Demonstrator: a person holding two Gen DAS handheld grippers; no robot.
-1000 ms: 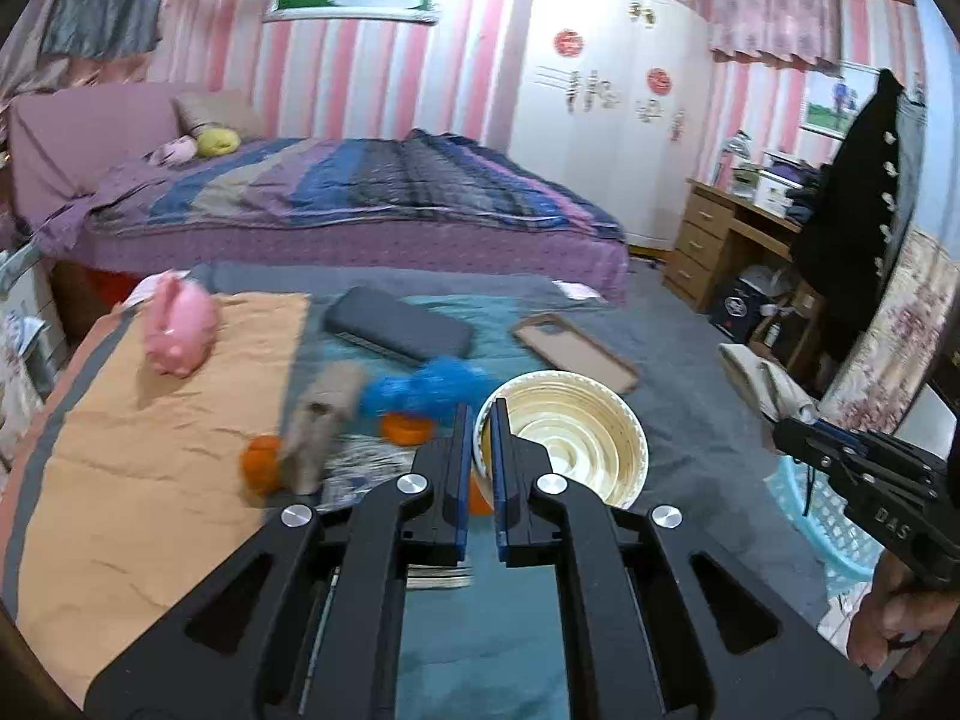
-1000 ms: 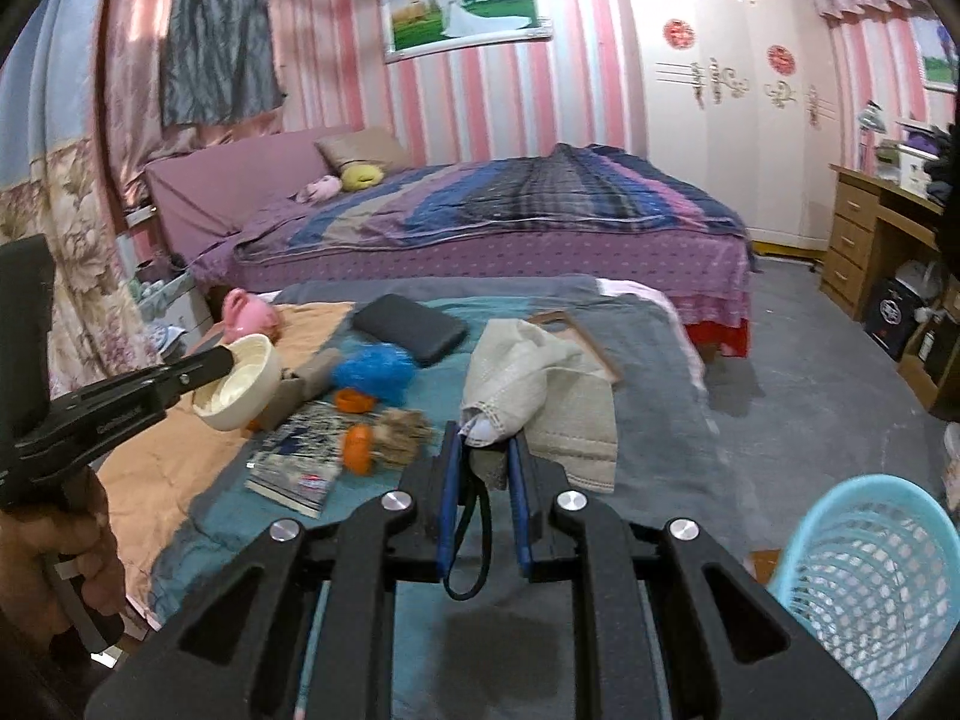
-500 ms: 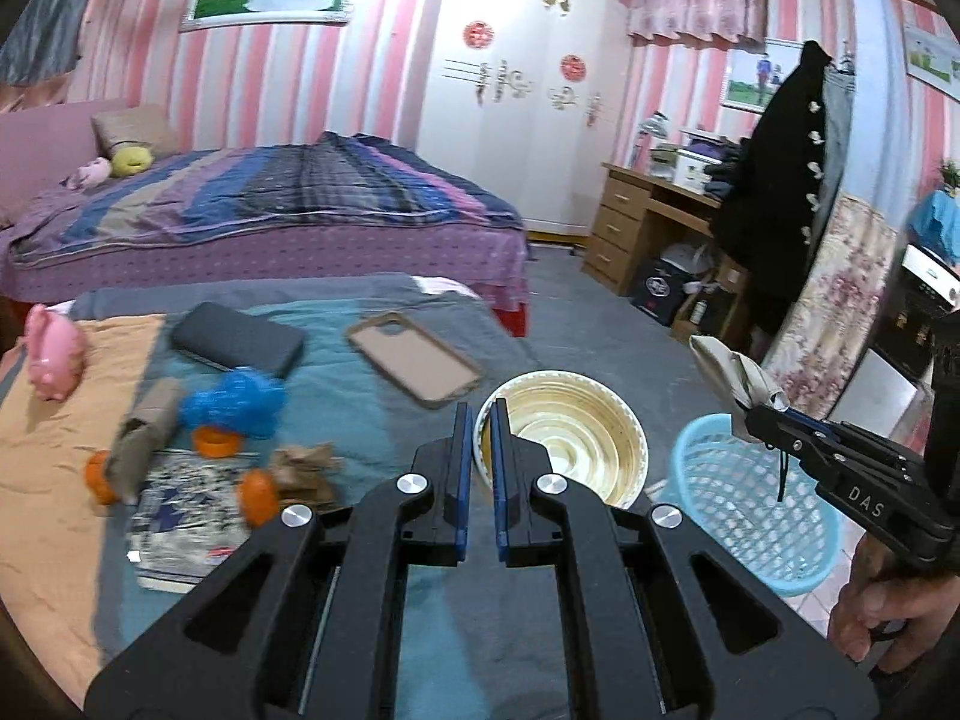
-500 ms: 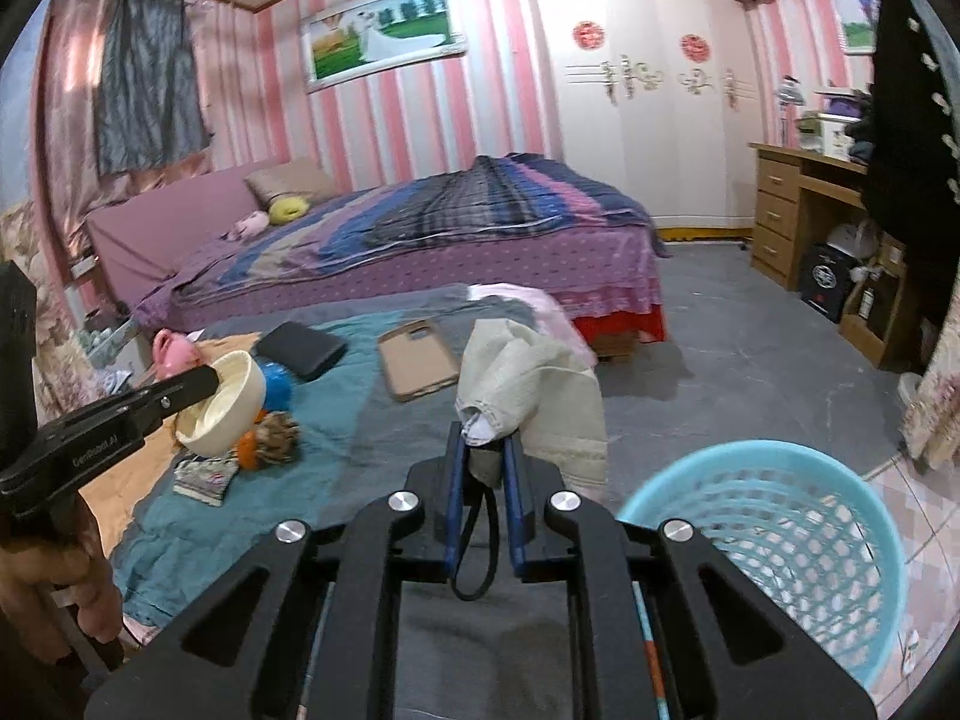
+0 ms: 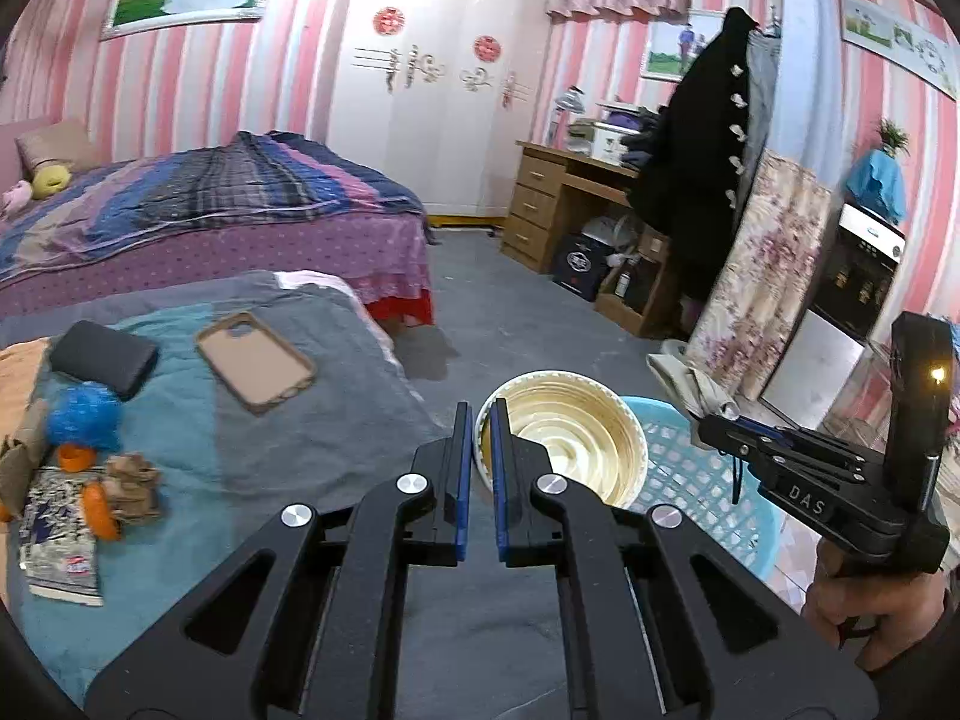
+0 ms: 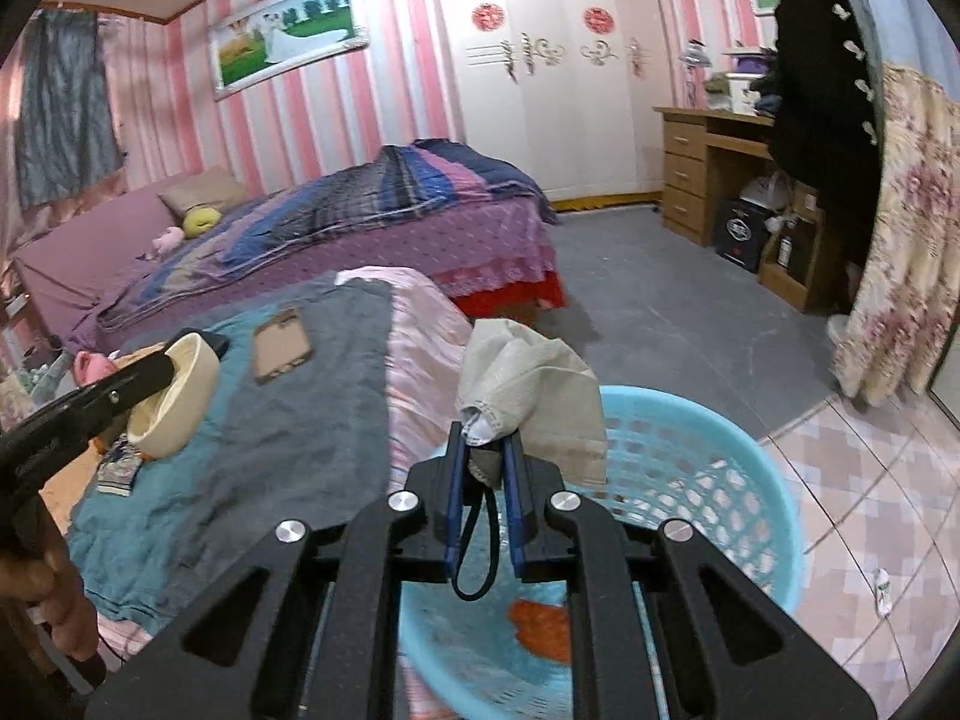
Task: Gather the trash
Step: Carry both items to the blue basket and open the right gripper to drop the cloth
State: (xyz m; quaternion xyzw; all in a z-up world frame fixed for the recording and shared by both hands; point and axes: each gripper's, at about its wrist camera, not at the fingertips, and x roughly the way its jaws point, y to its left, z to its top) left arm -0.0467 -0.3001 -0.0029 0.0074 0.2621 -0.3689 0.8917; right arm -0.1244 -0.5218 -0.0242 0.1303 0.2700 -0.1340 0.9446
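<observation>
The left gripper (image 5: 478, 414) is clamped on the rim of a paper bowl (image 5: 570, 438), held beside the blue basket (image 5: 708, 480). The right gripper (image 6: 486, 450) pinches a beige cloth (image 6: 534, 390) above the basket, which stands on the floor beside the near bed (image 5: 288, 438). On that bed's grey-and-teal cover lie a phone case (image 5: 255, 360), a black wallet (image 5: 102, 354) and scattered litter (image 5: 90, 468). A wardrobe (image 5: 444, 84) and desk (image 5: 570, 198) line the pink-striped walls.

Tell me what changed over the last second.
Both grippers swung from the bed toward the blue basket. The right gripper now holds the cloth over it; the left gripper brought the bowl near its rim. Both grips unchanged, nothing dropped.
</observation>
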